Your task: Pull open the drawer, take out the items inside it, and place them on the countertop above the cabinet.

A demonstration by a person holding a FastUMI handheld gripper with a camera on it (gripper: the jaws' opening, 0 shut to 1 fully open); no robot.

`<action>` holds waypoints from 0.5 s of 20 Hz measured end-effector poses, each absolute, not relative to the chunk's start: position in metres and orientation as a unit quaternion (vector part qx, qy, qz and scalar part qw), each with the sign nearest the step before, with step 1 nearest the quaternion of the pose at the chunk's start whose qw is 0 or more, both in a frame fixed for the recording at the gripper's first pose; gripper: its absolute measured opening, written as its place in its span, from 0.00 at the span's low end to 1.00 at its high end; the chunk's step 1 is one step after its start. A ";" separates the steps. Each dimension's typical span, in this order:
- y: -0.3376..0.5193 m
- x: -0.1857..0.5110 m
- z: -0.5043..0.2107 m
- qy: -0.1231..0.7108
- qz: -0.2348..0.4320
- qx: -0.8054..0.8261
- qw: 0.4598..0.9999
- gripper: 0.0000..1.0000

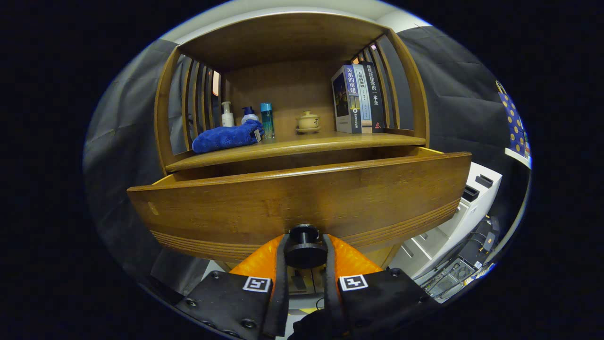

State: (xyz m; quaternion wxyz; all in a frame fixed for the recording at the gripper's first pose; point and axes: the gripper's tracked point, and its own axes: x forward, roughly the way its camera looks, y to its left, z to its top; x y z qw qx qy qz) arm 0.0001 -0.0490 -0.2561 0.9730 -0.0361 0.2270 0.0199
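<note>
Between the two fingers, in the gripper view, the round knob (305, 249) of the drawer (302, 203) is sitting, and the gripper (305, 257) is clenching it, one finger pressing on each side. The drawer front is standing just ahead of the fingers, already drawn out from the cabinet (288, 101), with a dark gap showing above its top edge.

The grasp is looking narrow, since the fingers are gripping only the knob's rim. If the pull is going off the straight line, the fingers are likely to slide off the knob, or the drawer could be binding in its runners. A pull carried too far could be bringing the drawer right out of the cabinet.

The inside of the drawer is lying hidden behind its tall front, so what it is holding cannot be told.

Beyond the fingers and above the drawer, the countertop (325, 141) is carrying a blue cloth (226, 137) on its left, with a white bottle (227, 114), a pump bottle (248, 114) and a teal bottle (267, 120) behind it. A small lidded cup (308, 122) is standing on a saucer near the middle, and three books (356, 98) are standing upright to the right. Bare board is remaining between the cloth and the books, so crowding there could be knocking the cup.
</note>
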 end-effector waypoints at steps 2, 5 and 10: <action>-0.052 -0.013 -0.254 0.228 0.015 -0.035 0.973 0.39; -0.053 -0.020 -0.256 0.233 0.005 -0.039 0.972 0.39; -0.054 -0.029 -0.252 0.226 0.003 -0.053 0.973 0.40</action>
